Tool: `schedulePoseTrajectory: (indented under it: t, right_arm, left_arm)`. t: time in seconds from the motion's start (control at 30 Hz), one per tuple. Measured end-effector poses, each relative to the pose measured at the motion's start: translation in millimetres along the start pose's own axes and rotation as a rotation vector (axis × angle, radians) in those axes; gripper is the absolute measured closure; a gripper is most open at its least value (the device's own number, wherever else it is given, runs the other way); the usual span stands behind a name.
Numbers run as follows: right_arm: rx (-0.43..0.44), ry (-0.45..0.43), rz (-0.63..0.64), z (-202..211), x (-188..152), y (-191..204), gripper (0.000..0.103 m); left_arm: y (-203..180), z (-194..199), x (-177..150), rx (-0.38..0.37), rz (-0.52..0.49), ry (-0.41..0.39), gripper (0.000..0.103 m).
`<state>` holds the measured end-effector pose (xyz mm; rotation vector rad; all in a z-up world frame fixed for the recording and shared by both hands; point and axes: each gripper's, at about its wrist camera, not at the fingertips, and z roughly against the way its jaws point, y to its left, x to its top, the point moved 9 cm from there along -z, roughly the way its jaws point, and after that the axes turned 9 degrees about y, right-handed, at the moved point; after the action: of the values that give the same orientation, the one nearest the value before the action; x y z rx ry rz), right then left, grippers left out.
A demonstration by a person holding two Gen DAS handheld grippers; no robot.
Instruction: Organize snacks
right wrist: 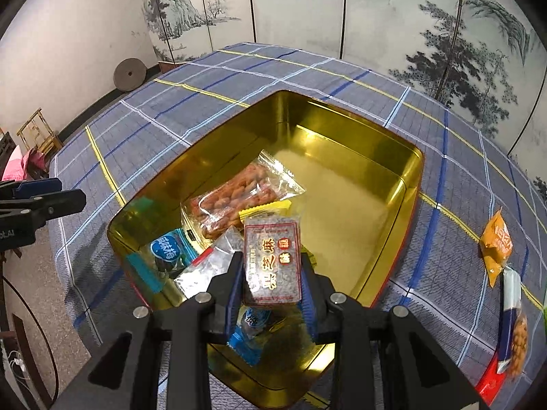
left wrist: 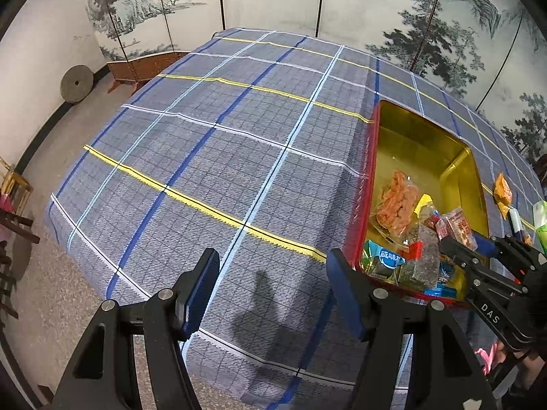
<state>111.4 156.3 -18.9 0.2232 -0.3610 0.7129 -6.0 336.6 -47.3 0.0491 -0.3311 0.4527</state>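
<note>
Right at the bottom, the right hand-held gripper [right wrist: 272, 285] pinches a black sesame packet [right wrist: 272, 263] over the gold tin [right wrist: 407, 184] at frame centre. Further in lies a peanut bag [right wrist: 236, 200]. Left hand-held gripper [left wrist: 273, 287] hangs spread above the plaid desk [left wrist: 212, 157].

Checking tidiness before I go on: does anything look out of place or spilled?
Nothing is spilled or damaged. An orange snack packet and a blue-and-white packet lie on the cloth outside the gold tin. The right hand-held gripper holds a sesame packet above it.
</note>
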Motion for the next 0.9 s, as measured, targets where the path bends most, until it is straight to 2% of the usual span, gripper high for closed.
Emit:
schedulePoseTrajectory:
  t: [0.07, 0.1, 0.17, 0.3, 0.43, 0.57, 0.73, 0.83, 0.9]
  right_arm:
    - [0.007, -0.005, -0.007, 2, 0, 0, 0.071]
    - [-0.001, -0.009, -0.01, 3, 0, -1, 0.065]
    - [-0.01, -0.022, -0.007, 8, 0, -3, 0.062]
    - [0.008, -0.063, -0.028, 28, 0, -11, 0.061]
    - [0.012, -0.109, -0.069, 54, -7, -37, 0.061]
    - [-0.058, -0.113, -0.112, 72, -24, -90, 0.061]
    - [-0.129, -0.086, -0.23, 89, -56, -177, 0.061]
    - [-0.155, -0.066, -0.277, 93, -73, -223, 0.06]
    - [-0.139, -0.047, -0.296, 92, -82, -246, 0.057]
  left_arm:
    - [-1, 0, 0, 0.001, -0.003, 0.001, 0.041]
    - [-2, 0, 0, 0.0, -0.005, 0.002, 0.041]
    - [-5, 1, 0, -0.002, -0.008, -0.001, 0.041]
    - [-15, 4, 1, -0.008, -0.028, -0.006, 0.041]
    - [-32, 8, 2, -0.016, -0.062, -0.013, 0.041]
    - [-55, 13, 1, -0.027, -0.107, -0.02, 0.041]
    - [-81, 17, -2, -0.034, -0.157, -0.023, 0.041]
    - [-98, 21, -4, -0.037, -0.189, -0.024, 0.041]
    - [-111, 23, -5, -0.036, -0.215, -0.023, 0.041]
